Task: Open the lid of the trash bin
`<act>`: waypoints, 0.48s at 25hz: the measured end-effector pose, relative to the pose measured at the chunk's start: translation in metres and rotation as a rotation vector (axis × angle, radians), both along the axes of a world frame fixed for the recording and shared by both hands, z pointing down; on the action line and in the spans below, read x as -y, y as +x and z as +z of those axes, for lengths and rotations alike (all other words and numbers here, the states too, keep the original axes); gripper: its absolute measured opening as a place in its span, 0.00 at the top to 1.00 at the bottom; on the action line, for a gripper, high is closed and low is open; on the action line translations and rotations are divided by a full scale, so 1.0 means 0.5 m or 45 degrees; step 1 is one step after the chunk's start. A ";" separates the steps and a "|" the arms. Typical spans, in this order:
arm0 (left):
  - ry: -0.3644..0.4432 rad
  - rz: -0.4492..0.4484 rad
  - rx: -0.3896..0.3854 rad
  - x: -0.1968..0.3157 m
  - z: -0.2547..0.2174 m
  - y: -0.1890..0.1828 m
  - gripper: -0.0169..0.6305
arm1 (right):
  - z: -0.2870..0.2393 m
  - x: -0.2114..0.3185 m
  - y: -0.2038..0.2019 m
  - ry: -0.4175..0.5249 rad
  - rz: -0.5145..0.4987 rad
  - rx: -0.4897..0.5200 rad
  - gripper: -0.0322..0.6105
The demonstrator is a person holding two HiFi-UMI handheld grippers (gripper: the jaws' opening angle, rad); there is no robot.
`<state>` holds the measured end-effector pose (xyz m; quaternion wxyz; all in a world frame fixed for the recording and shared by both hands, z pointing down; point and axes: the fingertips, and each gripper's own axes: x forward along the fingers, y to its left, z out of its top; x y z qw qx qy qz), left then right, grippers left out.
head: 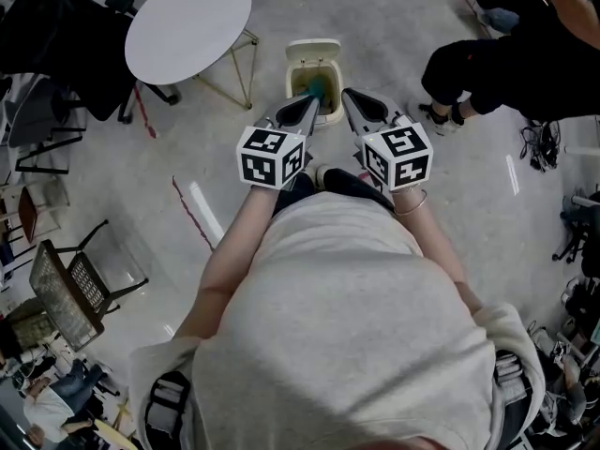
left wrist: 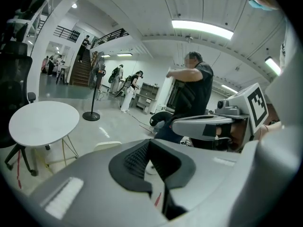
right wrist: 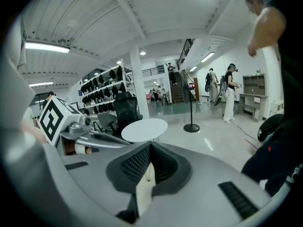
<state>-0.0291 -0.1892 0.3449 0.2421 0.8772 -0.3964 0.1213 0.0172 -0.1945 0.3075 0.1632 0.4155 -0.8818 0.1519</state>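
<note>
Jaws together, empty: left gripper (head: 307, 103), right gripper (head: 349, 97) | trash bin (head: 302, 81) lid (head: 313, 51) seemingly up, inside showing | any lifting: follow hinge arc.

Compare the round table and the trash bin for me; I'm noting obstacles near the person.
The round table is white, with a circular top on thin legs; the trash bin is cream, boxy and sits flat on the floor. The table looks much wider than the bin. The table's top is a plain surface; the bin's top shows an opening with something teal inside. Both are pale.
</note>
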 end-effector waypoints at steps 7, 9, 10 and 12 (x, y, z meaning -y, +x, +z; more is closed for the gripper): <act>0.000 -0.004 0.000 -0.009 -0.003 0.000 0.96 | -0.007 -0.016 -0.013 0.008 -0.039 0.021 0.94; 0.001 0.000 0.007 -0.014 0.001 0.001 0.96 | -0.004 -0.022 -0.017 0.009 -0.056 0.020 0.94; 0.000 0.000 0.010 -0.015 0.002 0.002 0.96 | -0.002 -0.024 -0.019 0.009 -0.062 0.018 0.94; -0.004 -0.002 0.010 -0.018 0.004 0.002 0.96 | -0.002 -0.026 -0.020 0.010 -0.069 0.011 0.94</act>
